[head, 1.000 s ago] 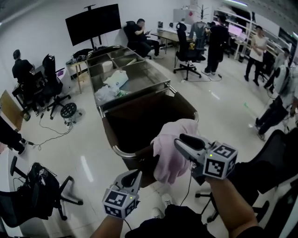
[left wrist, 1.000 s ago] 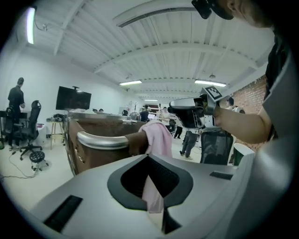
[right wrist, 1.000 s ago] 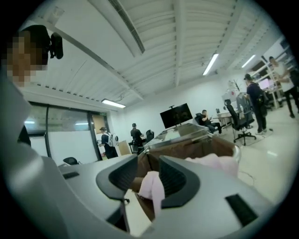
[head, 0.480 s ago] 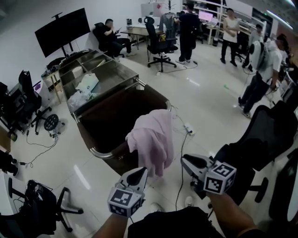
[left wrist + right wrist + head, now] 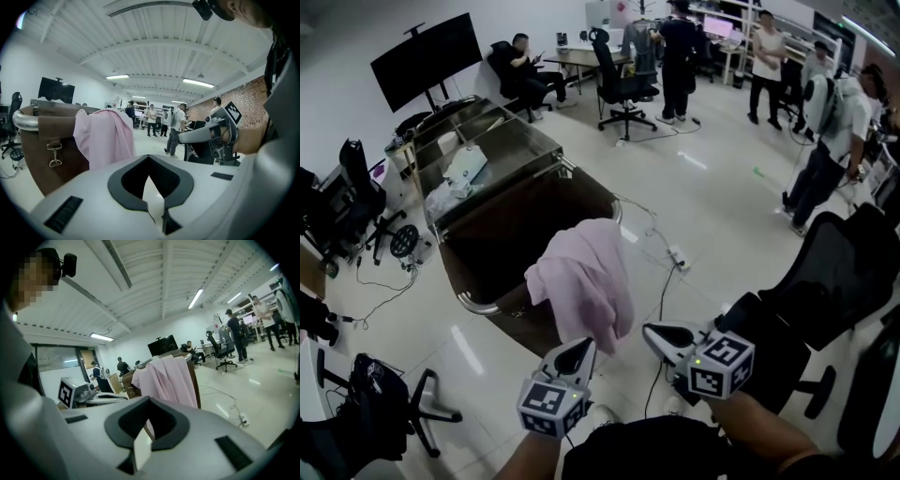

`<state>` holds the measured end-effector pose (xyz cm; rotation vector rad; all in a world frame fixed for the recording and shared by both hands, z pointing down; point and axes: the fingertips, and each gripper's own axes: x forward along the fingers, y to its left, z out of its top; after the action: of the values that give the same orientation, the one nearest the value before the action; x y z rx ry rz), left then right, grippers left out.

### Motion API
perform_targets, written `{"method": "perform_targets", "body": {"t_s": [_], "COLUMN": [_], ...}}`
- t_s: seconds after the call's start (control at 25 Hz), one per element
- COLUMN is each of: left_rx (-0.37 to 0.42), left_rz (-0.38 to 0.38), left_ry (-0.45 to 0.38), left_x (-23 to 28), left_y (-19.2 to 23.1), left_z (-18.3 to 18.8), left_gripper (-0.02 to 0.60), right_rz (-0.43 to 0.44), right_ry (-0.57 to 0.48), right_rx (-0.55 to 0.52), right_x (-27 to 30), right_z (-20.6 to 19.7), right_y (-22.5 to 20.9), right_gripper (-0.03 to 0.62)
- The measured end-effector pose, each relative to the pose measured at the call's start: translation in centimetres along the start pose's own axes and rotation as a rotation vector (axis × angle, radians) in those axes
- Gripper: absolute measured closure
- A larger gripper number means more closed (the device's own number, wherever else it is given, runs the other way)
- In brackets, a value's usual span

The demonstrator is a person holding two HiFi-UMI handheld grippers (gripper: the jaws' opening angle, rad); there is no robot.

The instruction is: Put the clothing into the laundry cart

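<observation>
We are holding the left hand-held gripper (image 5: pixel 580 347) low and near us, its jaws pressed together on nothing. The right hand-held gripper (image 5: pixel 656 334), whose jaws have just been closing, is likewise clamping nothing, just right of the hanging cloth. The pink garment (image 5: pixel 581 277) is lying draped over the near right corner of the laundry cart (image 5: pixel 467 302), much of it dangling outside. We are judging the drop half done: next we are needing to regrip the hanging part and lift it over the rim.
</observation>
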<state>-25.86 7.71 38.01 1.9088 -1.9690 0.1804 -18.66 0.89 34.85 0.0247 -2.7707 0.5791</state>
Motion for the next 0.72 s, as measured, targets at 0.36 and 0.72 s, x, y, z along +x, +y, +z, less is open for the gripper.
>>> {"method": "perform_targets", "body": {"t_s": [0.36,0.72], "left_rx": [-0.029,-0.015], "left_rz": [0.041,0.044], "left_ry": [0.013,0.033], "left_x": [1.0,0.8], "left_y": [-2.9,-3.4], "left_z": [-1.0,-1.8], "left_gripper": [0.583,0.583], "right_rz": [0.057,0.075], "right_ry": [0.011,0.008], "right_rx": [0.023,0.032], "right_x": [-1.4,-1.3], "right_z": [-0.7,-1.6], "right_y": [-1.4,-1.1], "right_gripper": [0.582,0.582]}}
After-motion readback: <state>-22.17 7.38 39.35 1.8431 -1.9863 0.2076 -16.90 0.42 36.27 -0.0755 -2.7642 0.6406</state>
